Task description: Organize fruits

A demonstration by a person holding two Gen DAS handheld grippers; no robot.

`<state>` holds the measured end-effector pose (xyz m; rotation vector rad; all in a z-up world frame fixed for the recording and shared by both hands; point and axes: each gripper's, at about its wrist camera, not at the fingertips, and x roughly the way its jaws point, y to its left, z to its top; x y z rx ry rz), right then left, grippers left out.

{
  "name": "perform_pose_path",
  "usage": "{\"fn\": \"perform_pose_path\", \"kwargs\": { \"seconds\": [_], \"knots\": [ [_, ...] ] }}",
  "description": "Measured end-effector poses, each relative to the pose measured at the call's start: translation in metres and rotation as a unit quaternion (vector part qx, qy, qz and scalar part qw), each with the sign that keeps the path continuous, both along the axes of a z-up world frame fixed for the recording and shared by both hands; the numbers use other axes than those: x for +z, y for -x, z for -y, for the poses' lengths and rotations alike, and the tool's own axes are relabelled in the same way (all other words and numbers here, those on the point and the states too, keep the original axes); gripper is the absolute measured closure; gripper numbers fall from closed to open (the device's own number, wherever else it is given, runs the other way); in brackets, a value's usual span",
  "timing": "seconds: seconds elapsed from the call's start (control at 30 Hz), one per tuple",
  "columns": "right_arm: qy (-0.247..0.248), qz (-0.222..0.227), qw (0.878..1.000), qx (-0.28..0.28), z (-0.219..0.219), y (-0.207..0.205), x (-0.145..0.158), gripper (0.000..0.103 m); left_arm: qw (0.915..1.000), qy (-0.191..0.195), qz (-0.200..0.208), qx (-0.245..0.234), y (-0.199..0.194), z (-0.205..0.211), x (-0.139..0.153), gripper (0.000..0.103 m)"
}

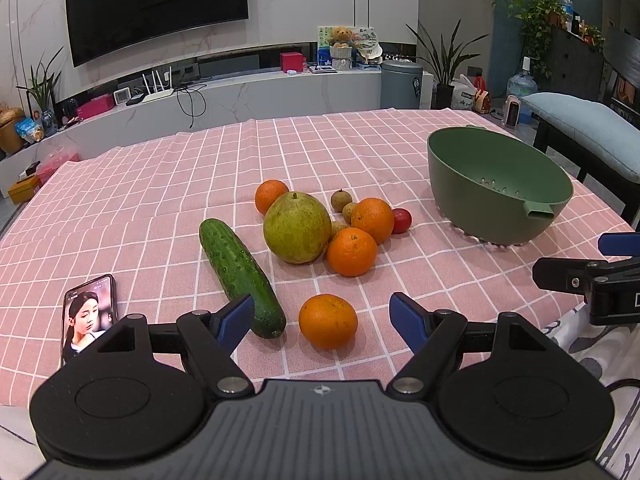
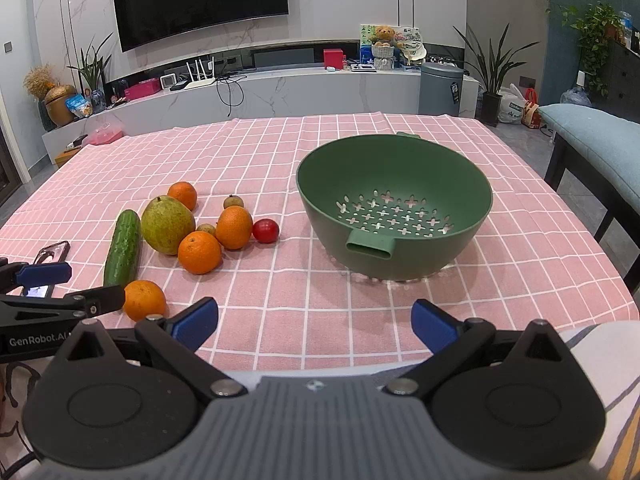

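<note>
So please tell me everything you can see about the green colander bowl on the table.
The green colander bowl is a deep, round, matte bowl that looks like plastic. Its bottom is pierced with cross-shaped and round drain holes. A flat hollow handle sticks out of the near side, and a smaller tab shows at the far rim. It stands upright and empty on the pink checked tablecloth, to the right of the fruit, touching none of it. No gripper touches it.

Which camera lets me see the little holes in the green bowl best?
The right wrist view. It looks down into the green colander bowl, so the cross-shaped holes across its bottom show clearly. In the left wrist view the bowl sits off to the side, showing mostly its outer wall and just a few holes.
</note>
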<state>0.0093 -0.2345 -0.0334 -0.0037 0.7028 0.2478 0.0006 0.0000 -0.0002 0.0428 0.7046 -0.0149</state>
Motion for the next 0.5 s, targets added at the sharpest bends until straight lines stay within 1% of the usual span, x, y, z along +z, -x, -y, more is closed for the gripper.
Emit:
{"fn": "perform_pose_path", "kwargs": {
  "seconds": [0.5],
  "knots": [
    [0.002,-0.001,1.000,0.000,0.0008,0.0004,-0.0002,0.004,1.0000,0.000,-0.001,0.000,0.0001,-0.0001,-0.0001,0.013]
  ]
}}
